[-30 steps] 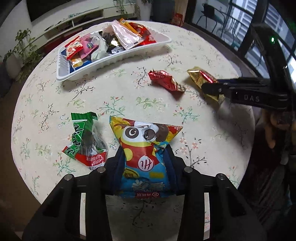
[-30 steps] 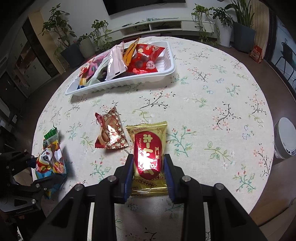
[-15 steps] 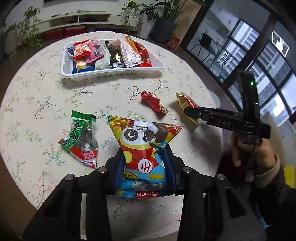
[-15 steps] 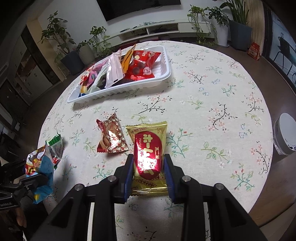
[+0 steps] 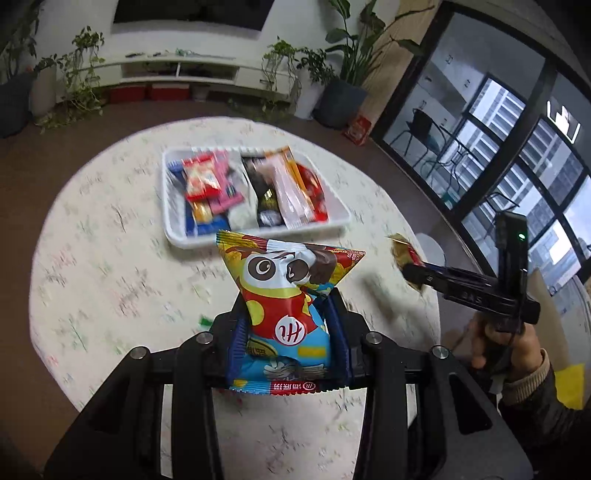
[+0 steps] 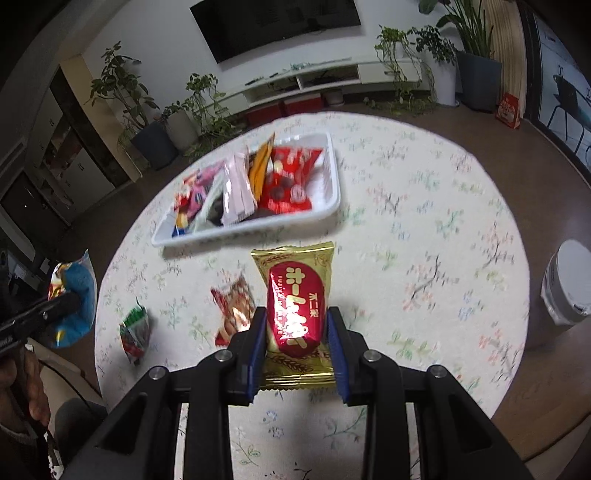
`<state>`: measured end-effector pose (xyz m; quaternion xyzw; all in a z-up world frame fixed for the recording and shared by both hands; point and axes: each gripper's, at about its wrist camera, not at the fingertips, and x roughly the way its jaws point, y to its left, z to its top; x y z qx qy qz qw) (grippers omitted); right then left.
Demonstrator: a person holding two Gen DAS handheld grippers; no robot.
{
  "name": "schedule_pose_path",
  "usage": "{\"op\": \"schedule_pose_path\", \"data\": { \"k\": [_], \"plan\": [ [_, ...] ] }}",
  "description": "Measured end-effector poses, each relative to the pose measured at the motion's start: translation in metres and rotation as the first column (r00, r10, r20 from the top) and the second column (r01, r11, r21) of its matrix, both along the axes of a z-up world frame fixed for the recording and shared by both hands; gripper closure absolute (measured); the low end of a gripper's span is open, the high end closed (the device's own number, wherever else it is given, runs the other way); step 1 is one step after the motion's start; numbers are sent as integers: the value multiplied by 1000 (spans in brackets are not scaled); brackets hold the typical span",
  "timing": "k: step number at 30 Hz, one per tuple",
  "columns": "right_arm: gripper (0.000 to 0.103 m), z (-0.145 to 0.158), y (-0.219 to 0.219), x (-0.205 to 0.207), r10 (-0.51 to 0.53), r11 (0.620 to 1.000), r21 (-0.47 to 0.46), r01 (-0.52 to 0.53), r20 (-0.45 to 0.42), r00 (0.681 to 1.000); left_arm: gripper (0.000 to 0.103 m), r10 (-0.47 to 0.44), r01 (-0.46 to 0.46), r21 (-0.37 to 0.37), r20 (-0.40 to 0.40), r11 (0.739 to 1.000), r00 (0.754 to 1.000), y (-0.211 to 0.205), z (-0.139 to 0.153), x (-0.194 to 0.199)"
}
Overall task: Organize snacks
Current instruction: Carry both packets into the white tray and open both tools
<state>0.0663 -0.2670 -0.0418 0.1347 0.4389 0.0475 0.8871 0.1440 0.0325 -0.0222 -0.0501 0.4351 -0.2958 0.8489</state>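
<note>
Colourful panda-print snack bag (image 5: 286, 314) clamped in left gripper (image 5: 290, 328), held above round floral-cloth bench (image 5: 92, 266). Gold-and-red foil snack pack (image 6: 297, 314) pinched in right gripper (image 6: 296, 341). White plastic tray (image 6: 334, 195) of snacks sits farther back on bench.

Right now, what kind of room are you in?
Probably a living room: a big TV hangs on the wall above a long low cabinet, with potted plants around and a round table in the middle.

I read Japanese "ホームパイ" on the gold-and-red packet (image 6: 295, 295), a white character in a circle on the cartoon-face bag (image 5: 290, 295), faint "DAS" on the right gripper (image 5: 406, 271)
</note>
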Motion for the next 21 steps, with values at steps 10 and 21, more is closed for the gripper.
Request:
{"op": "schedule_pose_path", "data": {
  "k": [10, 21],
  "plan": [
    [69, 75, 3, 53, 56, 998, -37, -52, 128, 990, 66, 90, -95, 43, 108, 995, 990, 2, 43, 86],
    [69, 67, 58, 161, 155, 985, -87, -148, 88, 984, 66, 141, -164, 190, 131, 968, 981, -40, 20, 175]
  ]
}}
